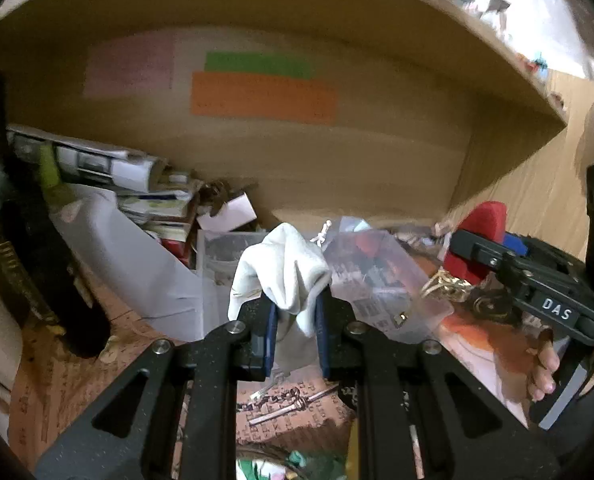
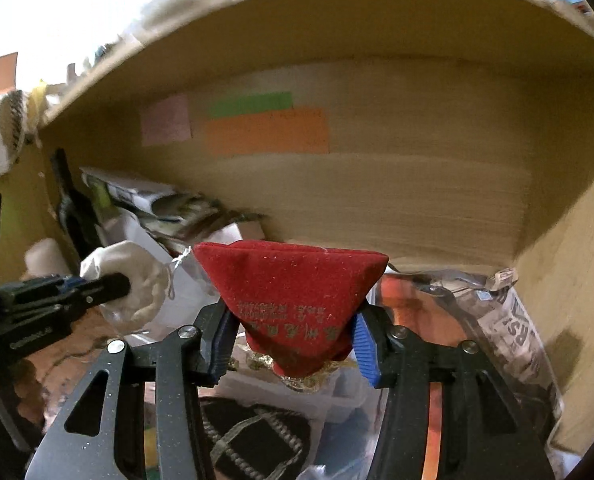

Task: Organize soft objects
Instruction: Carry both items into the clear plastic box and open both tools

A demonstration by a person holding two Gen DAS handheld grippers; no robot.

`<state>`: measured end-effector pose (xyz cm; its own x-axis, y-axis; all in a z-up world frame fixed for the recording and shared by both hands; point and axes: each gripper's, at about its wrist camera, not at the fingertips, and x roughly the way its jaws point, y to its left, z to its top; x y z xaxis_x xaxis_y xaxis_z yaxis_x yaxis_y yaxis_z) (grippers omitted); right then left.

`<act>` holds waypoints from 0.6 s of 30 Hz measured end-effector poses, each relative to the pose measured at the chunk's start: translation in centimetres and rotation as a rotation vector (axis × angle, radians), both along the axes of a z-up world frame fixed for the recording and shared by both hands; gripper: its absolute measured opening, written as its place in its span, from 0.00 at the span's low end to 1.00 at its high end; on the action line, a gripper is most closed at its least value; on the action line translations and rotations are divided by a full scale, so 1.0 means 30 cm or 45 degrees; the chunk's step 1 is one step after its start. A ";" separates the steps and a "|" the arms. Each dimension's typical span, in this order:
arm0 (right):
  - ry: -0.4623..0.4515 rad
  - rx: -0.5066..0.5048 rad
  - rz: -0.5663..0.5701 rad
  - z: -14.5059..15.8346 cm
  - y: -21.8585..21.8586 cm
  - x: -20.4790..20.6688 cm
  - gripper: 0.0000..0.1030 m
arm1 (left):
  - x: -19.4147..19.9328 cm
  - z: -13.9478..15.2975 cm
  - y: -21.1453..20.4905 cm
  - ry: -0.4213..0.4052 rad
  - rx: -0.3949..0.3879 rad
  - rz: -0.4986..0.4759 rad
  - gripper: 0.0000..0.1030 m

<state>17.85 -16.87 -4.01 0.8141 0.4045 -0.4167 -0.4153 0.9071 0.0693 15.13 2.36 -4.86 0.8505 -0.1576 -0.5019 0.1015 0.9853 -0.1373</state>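
Observation:
My left gripper (image 1: 295,320) is shut on a white cloth pouch (image 1: 285,276) and holds it up inside a wooden shelf bay. The pouch also shows at the left of the right wrist view (image 2: 133,280), pinched by the left gripper (image 2: 109,284). My right gripper (image 2: 293,340) is shut on a red velvet pouch (image 2: 293,300) with gold printing and a gold trim at its bottom. The red pouch (image 1: 481,236) and right gripper (image 1: 493,256) also show at the right of the left wrist view.
The wooden back panel (image 2: 377,200) carries pink, green and orange paper notes (image 2: 265,132). Stacked papers and boxes (image 1: 137,192) fill the left. A clear plastic box (image 1: 225,264), clear bags (image 1: 377,280), a dark bottle (image 1: 29,240) and a foil newspaper-print bag (image 2: 509,328) lie around.

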 end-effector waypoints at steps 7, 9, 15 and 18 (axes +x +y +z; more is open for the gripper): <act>0.130 -0.101 0.035 -0.081 0.033 0.116 0.47 | 0.140 -0.076 -0.018 0.175 0.034 -0.049 0.16; 0.174 -0.130 0.050 -0.105 0.046 0.142 0.47 | 0.167 -0.095 -0.019 0.217 0.034 -0.061 0.16; 0.281 -0.190 0.107 -0.165 0.080 0.185 0.47 | 0.236 -0.149 -0.019 0.324 0.034 -0.090 0.16; 0.311 -0.213 0.134 -0.180 0.100 0.190 0.51 | 0.245 -0.162 -0.030 0.339 0.059 -0.094 0.16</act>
<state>23.55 -13.88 -9.41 0.6390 0.3903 -0.6628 -0.4966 0.8674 0.0320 22.48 1.46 -9.73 0.6746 -0.1861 -0.7144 0.1396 0.9824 -0.1241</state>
